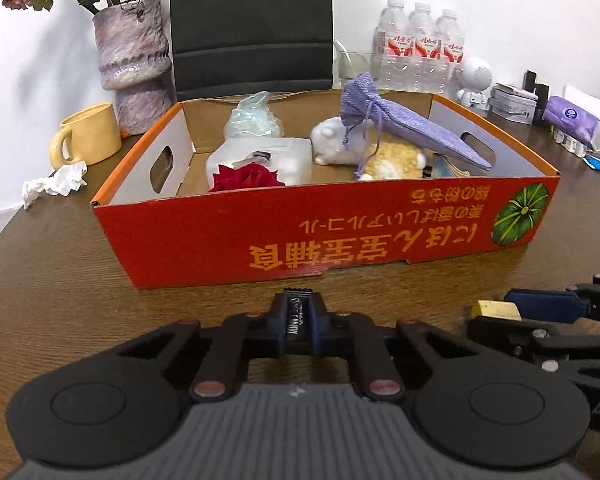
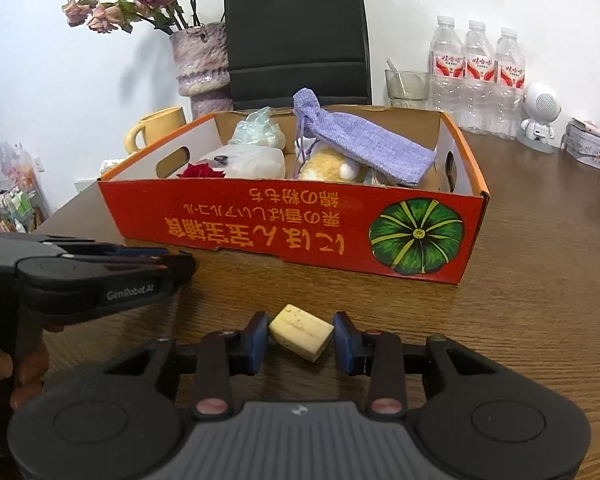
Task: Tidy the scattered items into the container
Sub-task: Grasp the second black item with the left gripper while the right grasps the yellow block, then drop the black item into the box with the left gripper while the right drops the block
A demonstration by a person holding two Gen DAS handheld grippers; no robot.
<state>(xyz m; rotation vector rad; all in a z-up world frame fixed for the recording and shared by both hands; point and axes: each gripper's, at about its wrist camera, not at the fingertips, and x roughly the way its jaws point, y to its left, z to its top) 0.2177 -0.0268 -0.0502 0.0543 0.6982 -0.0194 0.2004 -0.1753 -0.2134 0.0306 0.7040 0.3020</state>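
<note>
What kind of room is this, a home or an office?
Probably a home or a small office; I cannot tell which. A wooden table carries a vase of dried roses, a yellow mug, three water bottles and a black chair behind.

A dark wood-grain table (image 2: 540, 260) carries an orange cardboard box (image 2: 284, 232) just beyond the right gripper (image 2: 300, 338), a pale block (image 2: 301, 331) lying between its fingers, a yellow mug (image 1: 87, 136) and crumpled tissue (image 1: 54, 184) far left.
</note>
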